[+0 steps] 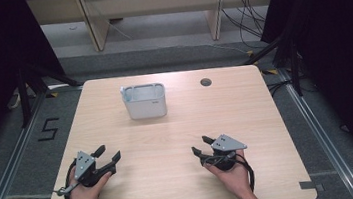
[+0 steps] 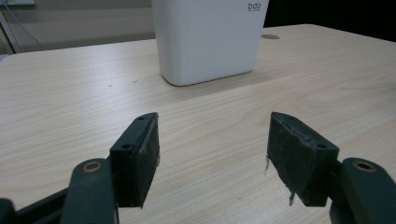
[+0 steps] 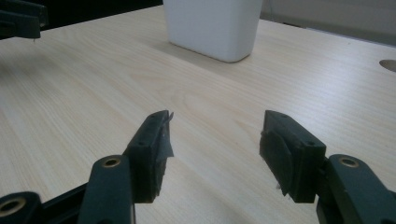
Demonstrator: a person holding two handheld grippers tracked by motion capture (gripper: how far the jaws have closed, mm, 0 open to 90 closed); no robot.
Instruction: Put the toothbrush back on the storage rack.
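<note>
A white container [image 1: 145, 101] stands upright in the upper middle of the frame on the tabletop [image 1: 183, 179], well apart from both hands. The left tool [image 1: 109, 155] and right tool [image 1: 200, 145] sit low at the lower left and lower right, jaws spread and pinching nothing, each angled toward the container, probably poised for a two-sided reach.
</note>
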